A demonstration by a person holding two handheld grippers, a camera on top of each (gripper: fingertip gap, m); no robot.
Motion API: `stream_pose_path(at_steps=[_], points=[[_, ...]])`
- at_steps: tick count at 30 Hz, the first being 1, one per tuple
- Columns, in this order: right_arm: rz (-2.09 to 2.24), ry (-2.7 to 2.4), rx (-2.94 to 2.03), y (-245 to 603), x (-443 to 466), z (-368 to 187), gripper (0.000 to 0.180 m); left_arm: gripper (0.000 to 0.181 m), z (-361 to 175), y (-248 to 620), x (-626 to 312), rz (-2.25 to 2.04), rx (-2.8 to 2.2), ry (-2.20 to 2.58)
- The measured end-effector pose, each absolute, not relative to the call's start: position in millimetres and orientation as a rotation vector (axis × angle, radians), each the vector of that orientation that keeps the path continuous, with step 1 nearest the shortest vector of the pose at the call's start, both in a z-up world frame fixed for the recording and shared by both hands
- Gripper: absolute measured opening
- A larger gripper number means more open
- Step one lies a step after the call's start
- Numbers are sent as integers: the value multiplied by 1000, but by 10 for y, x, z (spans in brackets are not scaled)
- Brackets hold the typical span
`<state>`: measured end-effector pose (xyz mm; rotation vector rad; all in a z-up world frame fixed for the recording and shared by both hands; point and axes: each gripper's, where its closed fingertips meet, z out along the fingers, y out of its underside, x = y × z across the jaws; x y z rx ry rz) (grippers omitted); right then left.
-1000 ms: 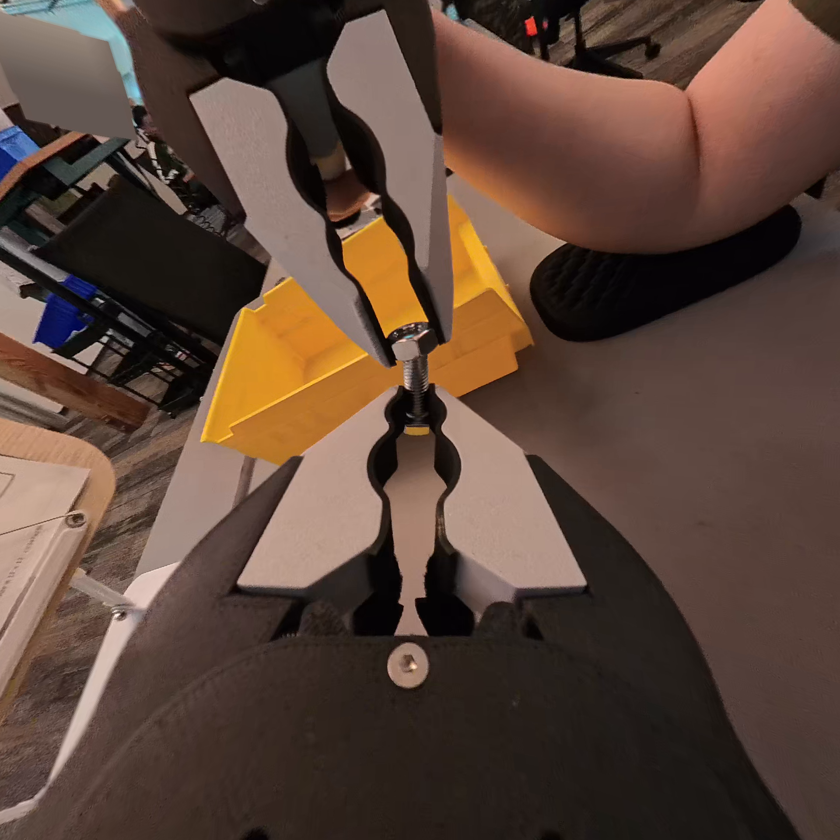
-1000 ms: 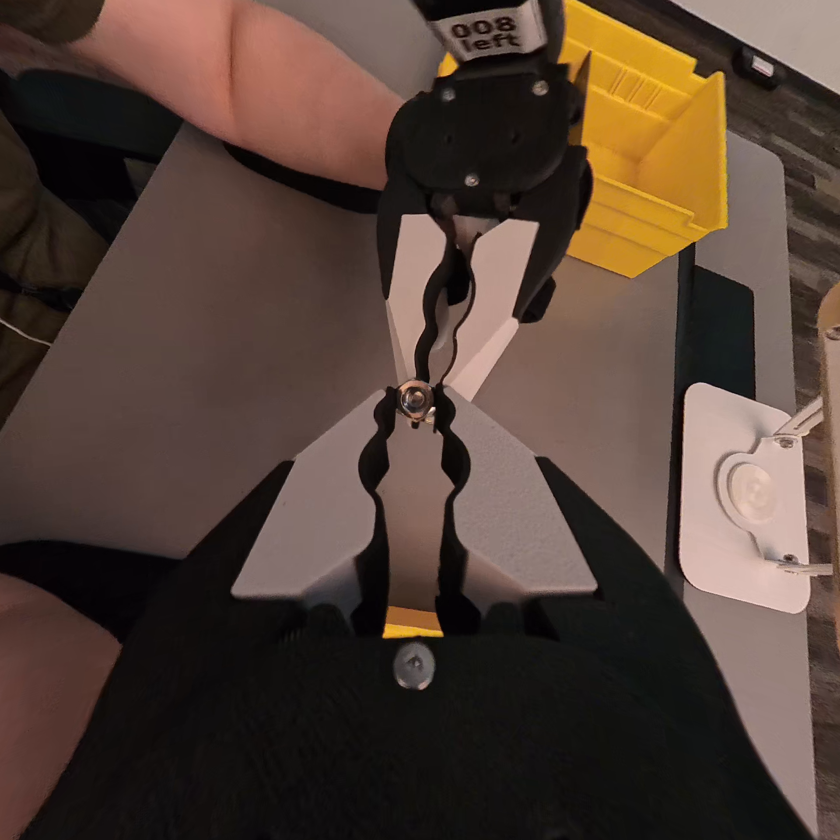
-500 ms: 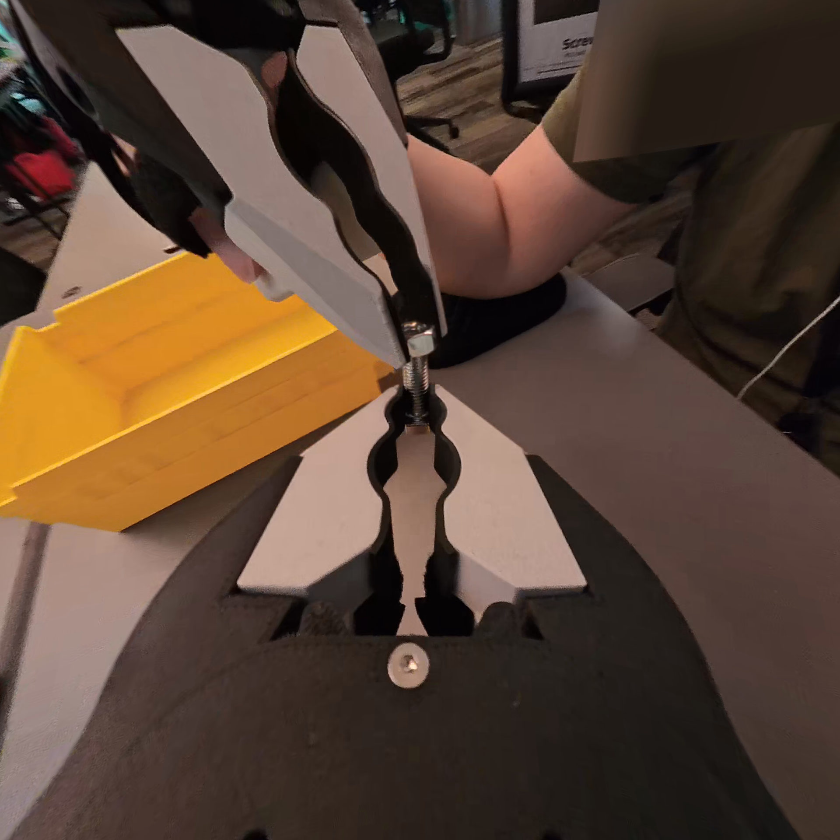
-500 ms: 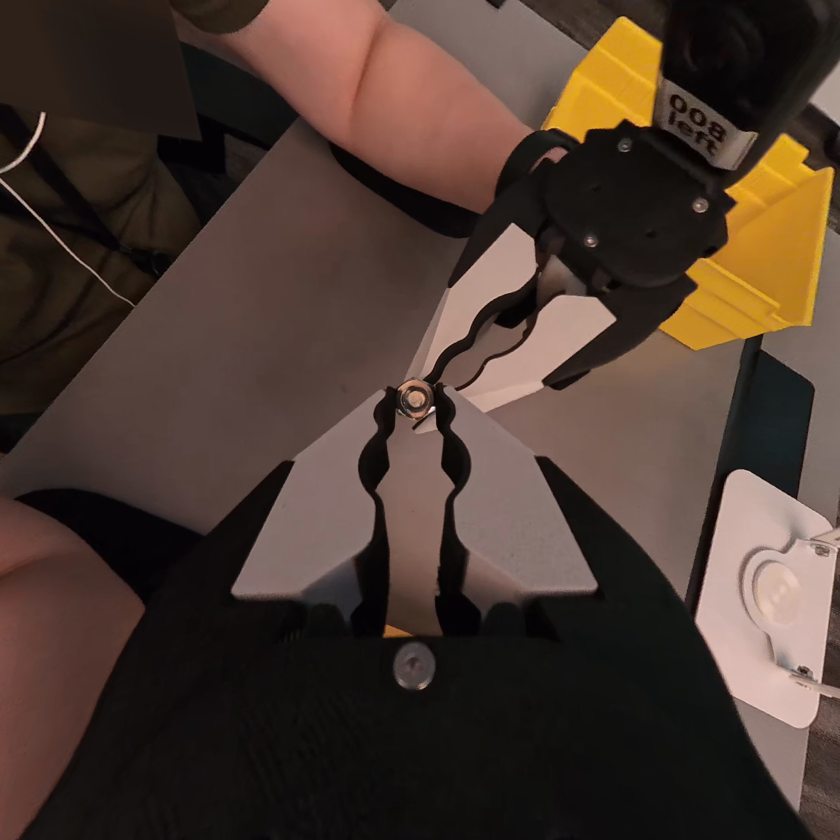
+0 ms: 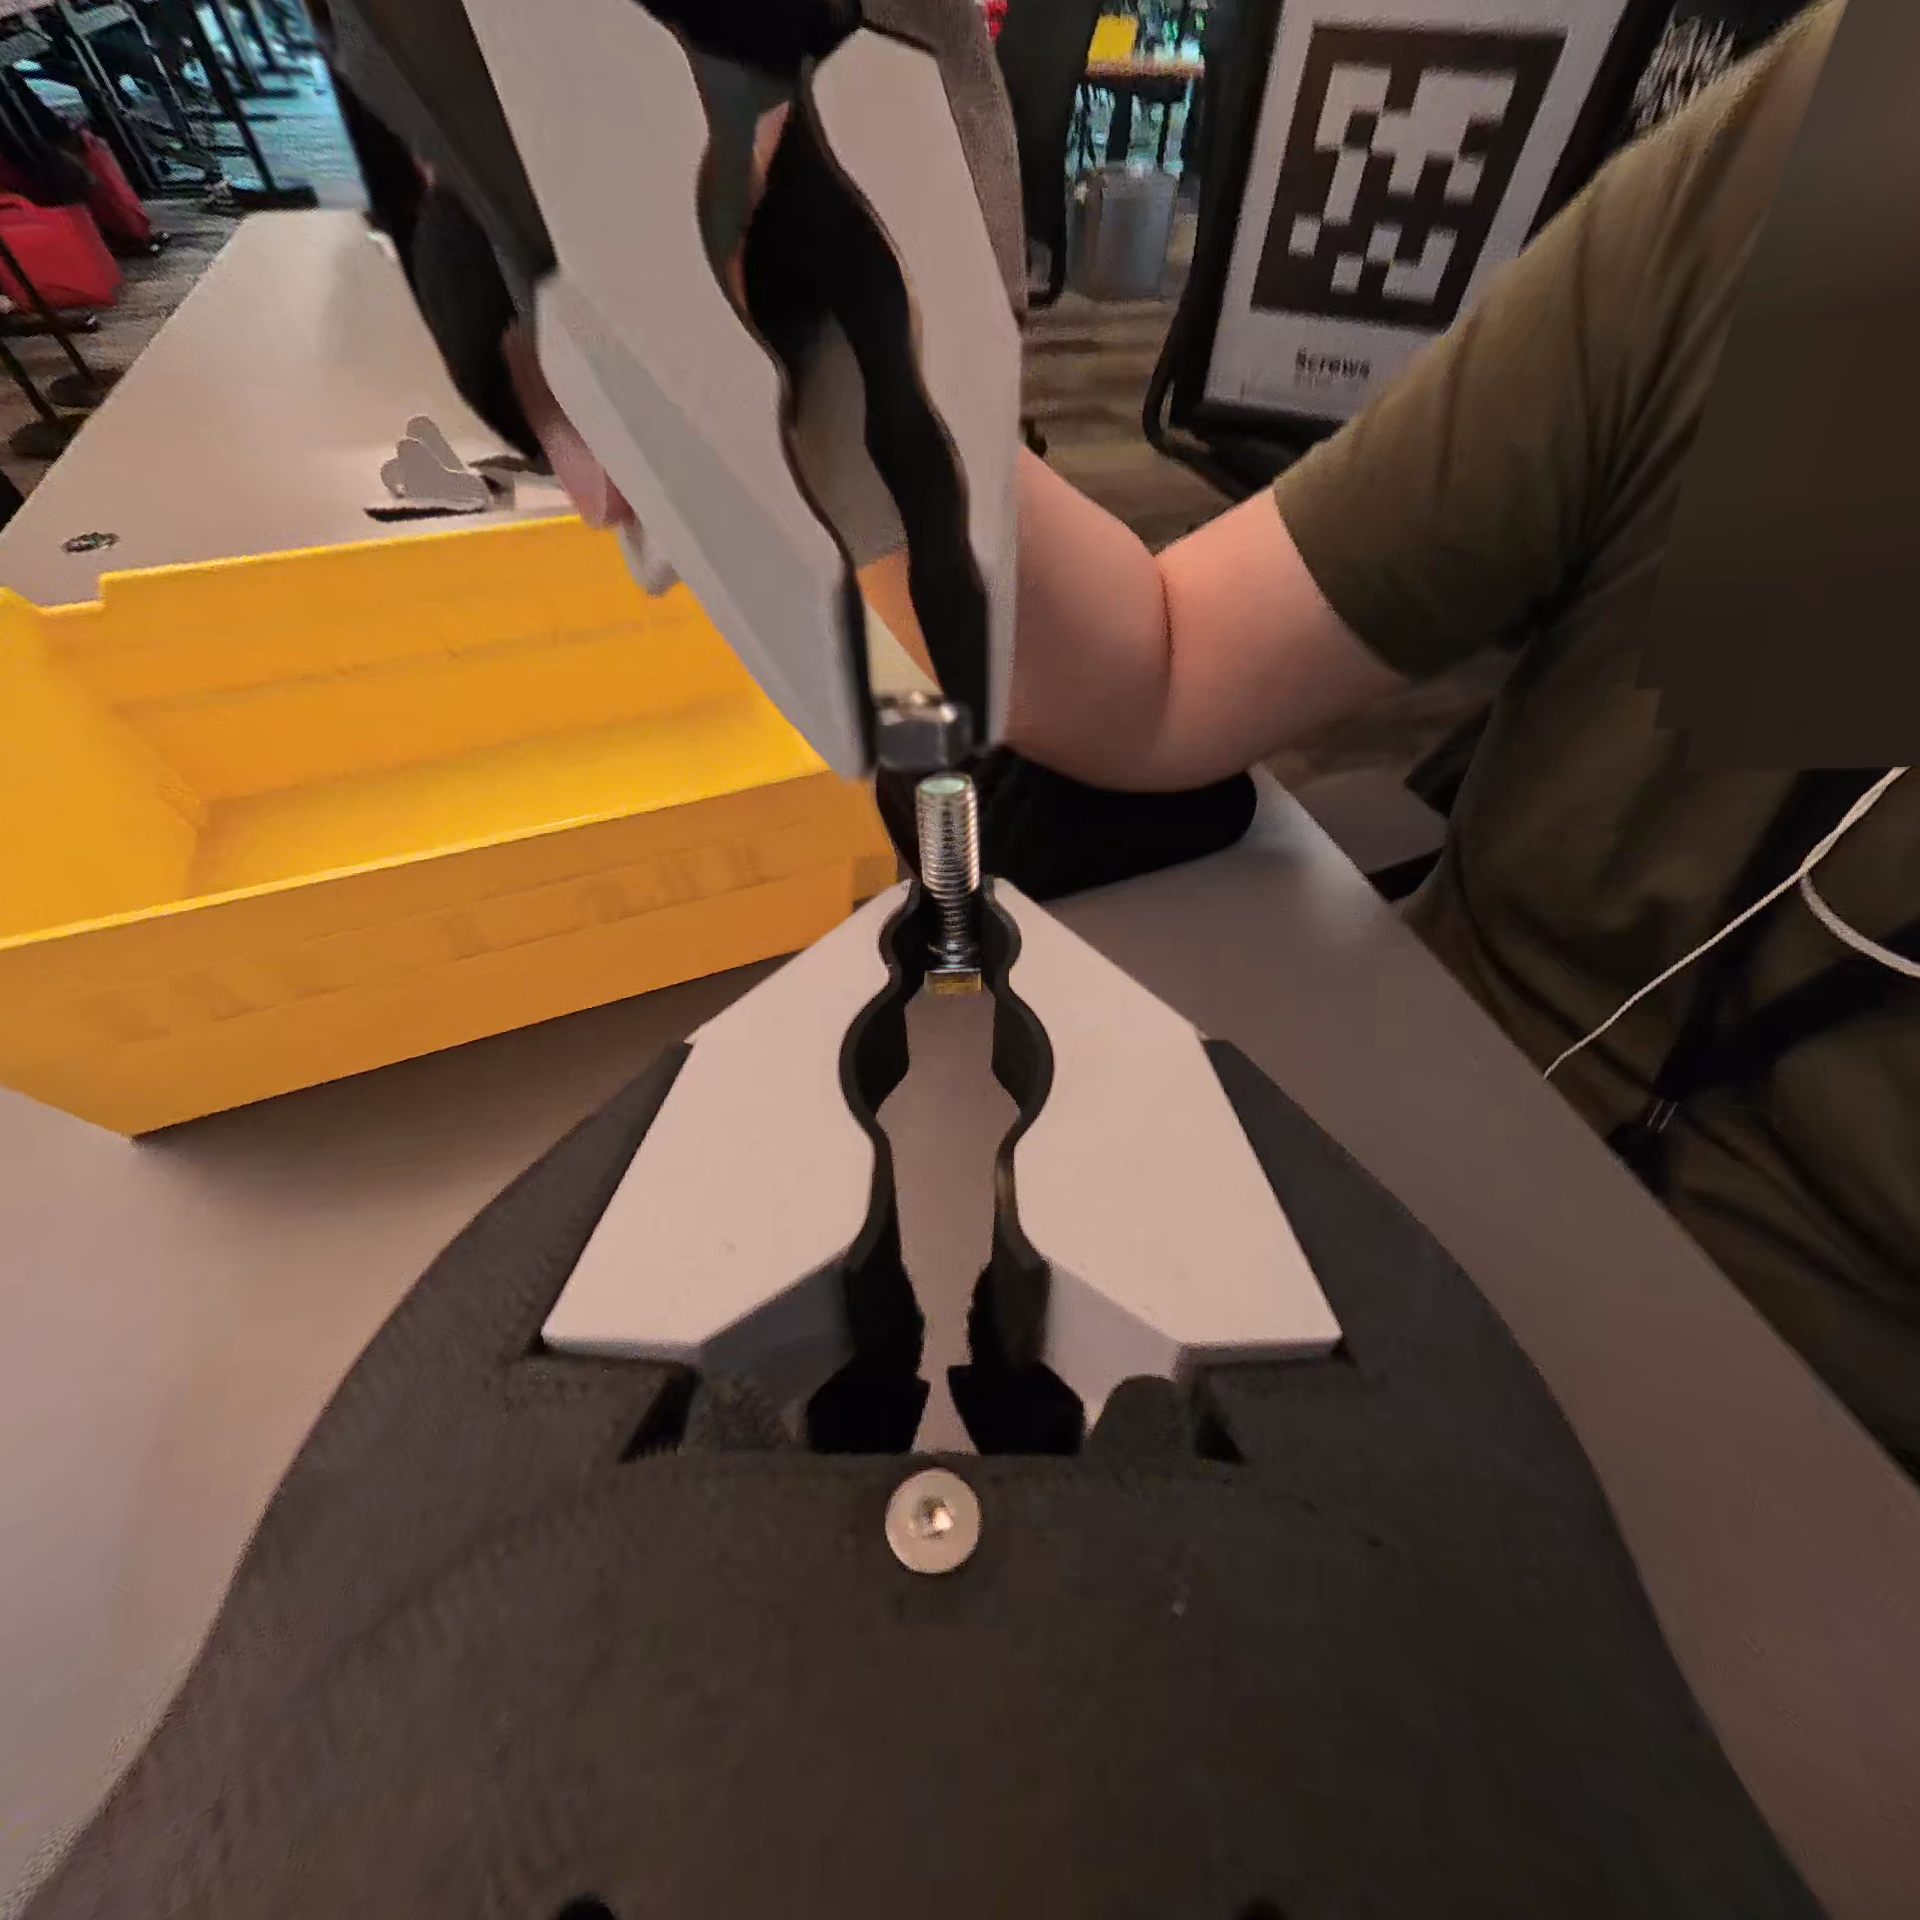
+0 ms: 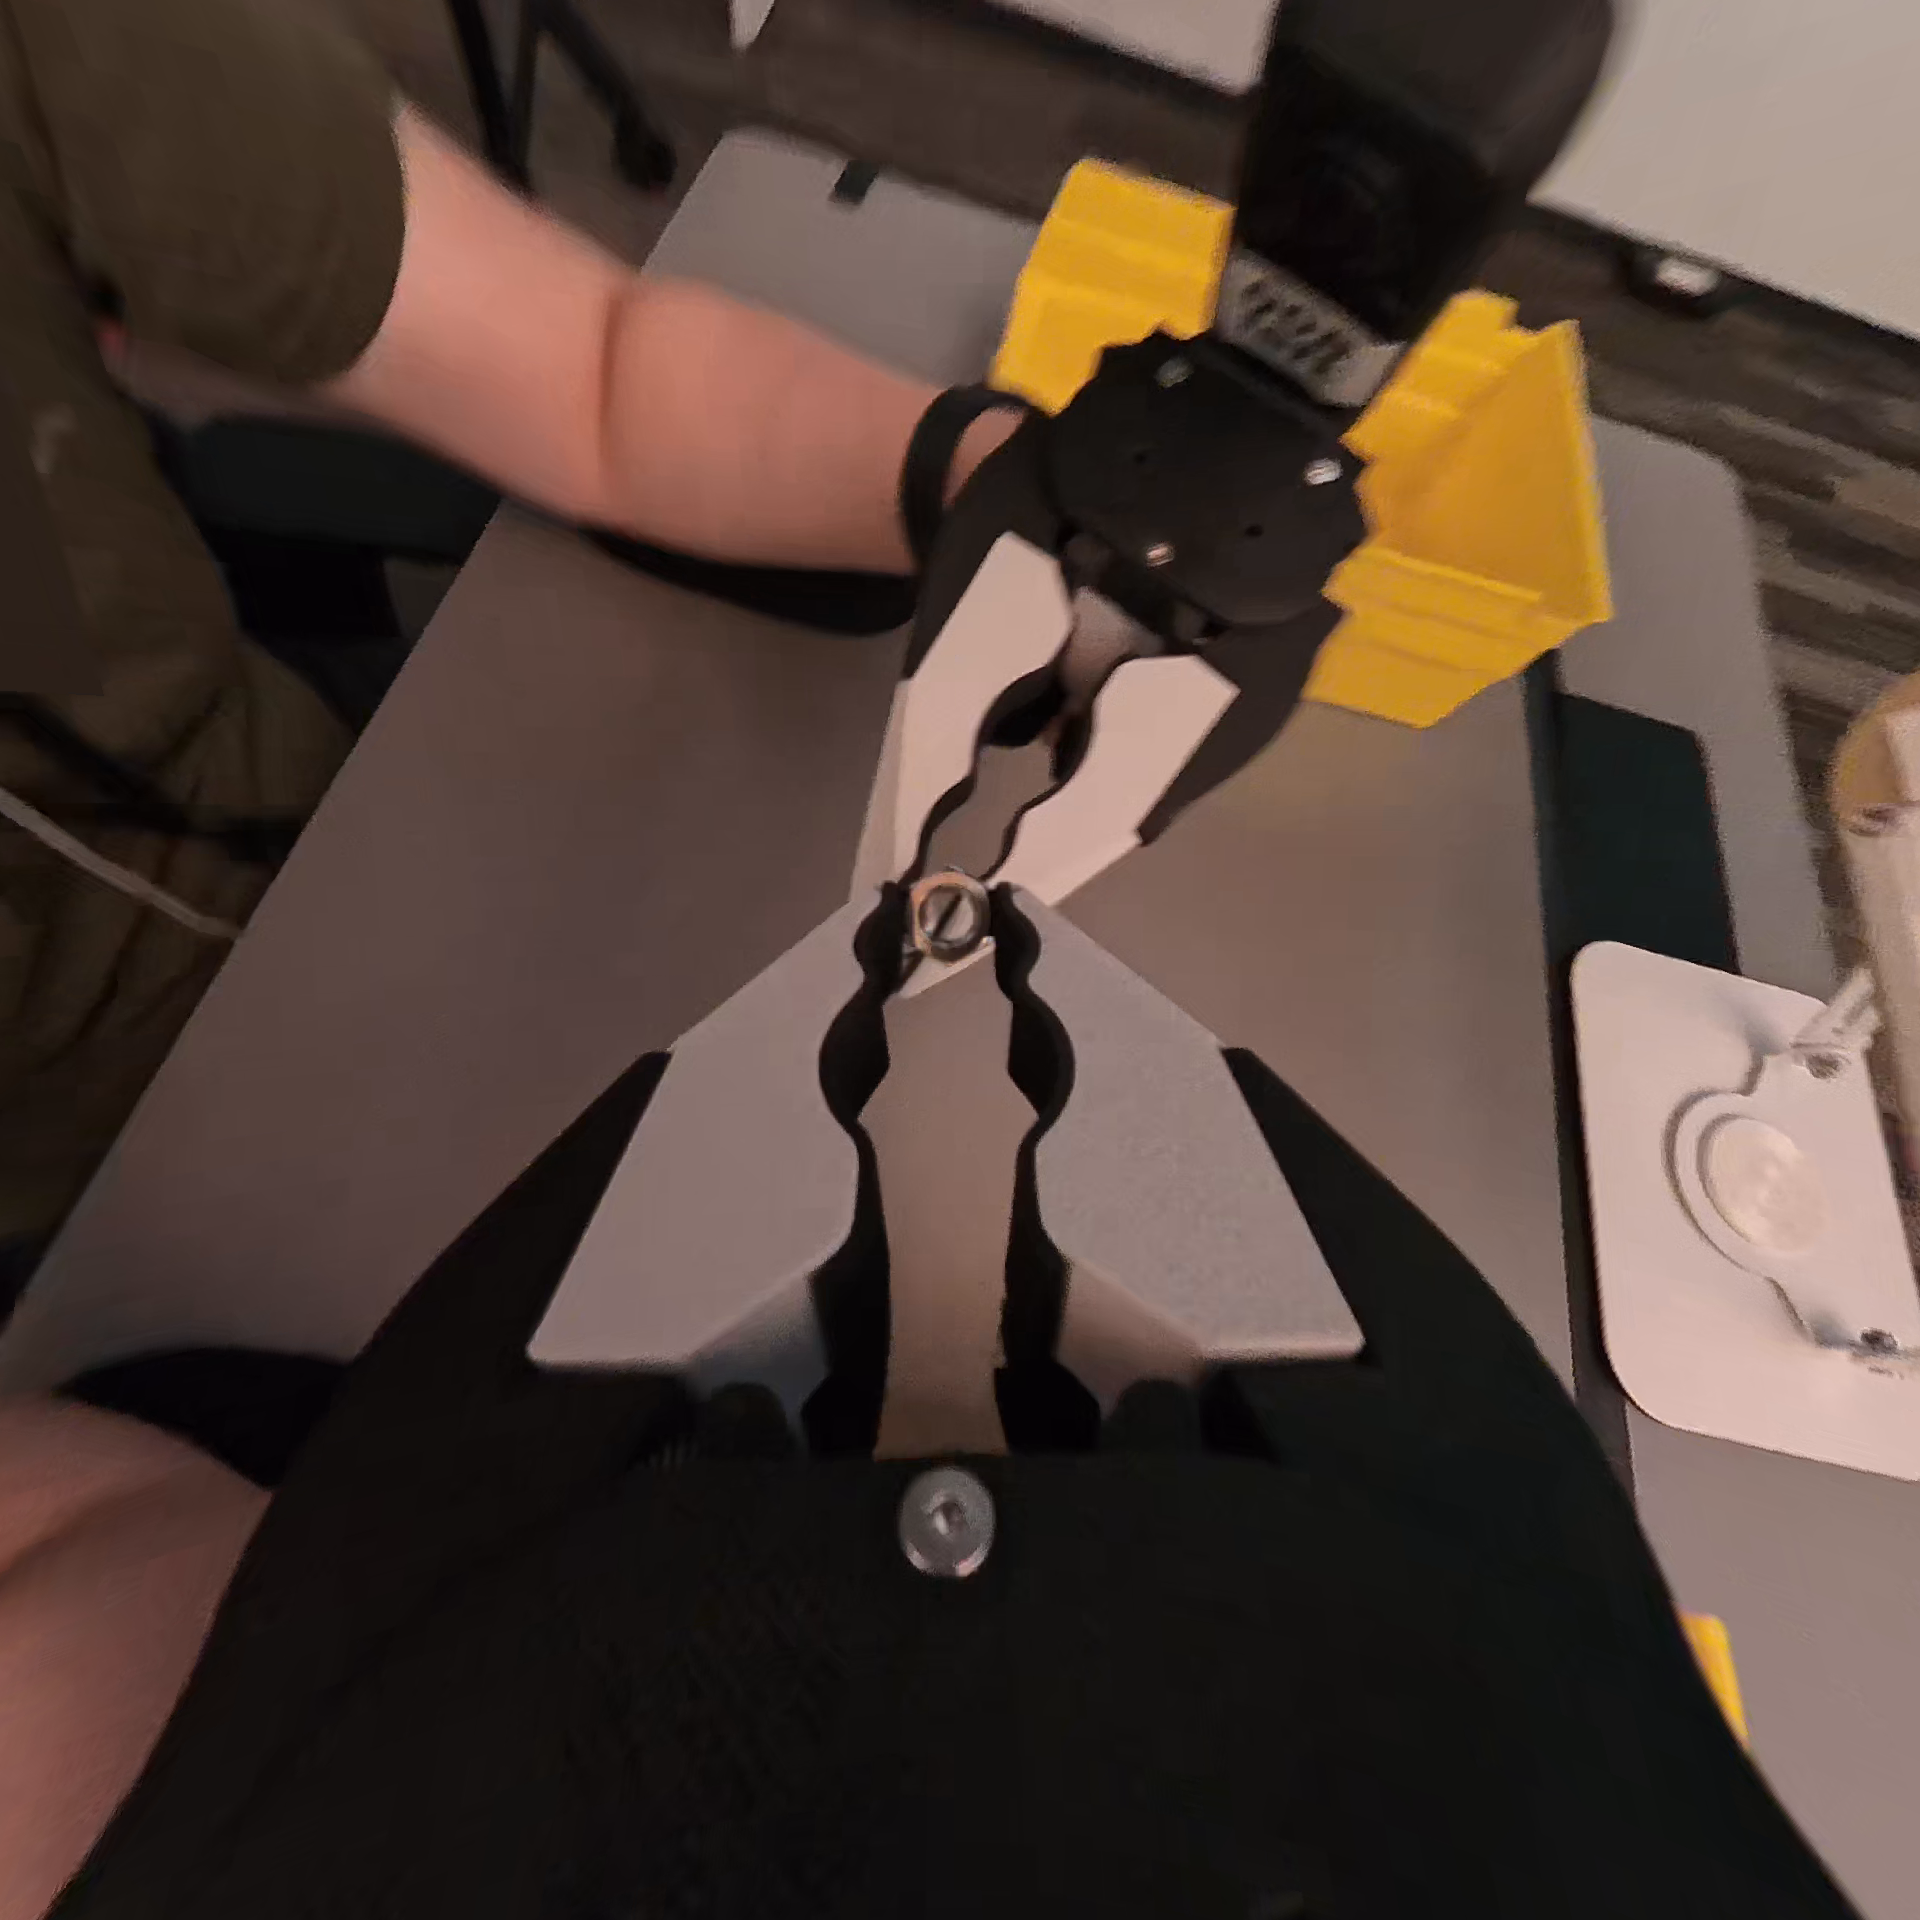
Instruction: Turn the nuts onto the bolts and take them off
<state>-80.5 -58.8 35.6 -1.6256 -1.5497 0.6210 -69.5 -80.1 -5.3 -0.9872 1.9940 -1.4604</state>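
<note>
My left gripper (image 5: 948,906) is shut on the head end of a silver bolt (image 5: 945,842), whose threaded shaft points away from it. My right gripper (image 5: 925,727) reaches in from above, shut on a silver hex nut (image 5: 923,730). The nut sits just off the bolt's tip with a small gap between them. In the right wrist view my right gripper (image 6: 943,916) grips the nut (image 6: 945,920) by its flats, and the bolt tip shows through its hole. The left gripper (image 6: 954,871) meets it tip to tip from the far side.
A yellow bin (image 5: 395,727) stands on the grey table (image 5: 1351,1091) to the left, also behind the left gripper (image 6: 1455,540). A person's arm (image 5: 1195,644) rests on a black pad (image 5: 1122,831). A white mounting plate (image 6: 1714,1195) lies at the table's right edge. My hands' fingertips stand some 4 centimeters from each other.
The nut was on the bolt's end; now it is clear of the tip, with a gap. Both grippers have swung round, so the bin and the arm have shifted in both views.
</note>
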Motion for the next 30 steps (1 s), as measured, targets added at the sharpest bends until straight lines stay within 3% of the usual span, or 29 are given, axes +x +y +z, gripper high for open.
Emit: stream_pose_path(at_steps=[4, 15, 30], points=[[880, -1268, -1653, -450, -704, 692, 16, 7, 69, -683, -706, -1608, -1141, 1912], [838, -1370, -1782, -333, -735, 288, 16, 7, -122, -446, -699, -1707, -1545, 1840], [908, -1553, -1779, -484, -831, 16, 17, 8, -248, -648, -760, -1528, -1464, 2056]])
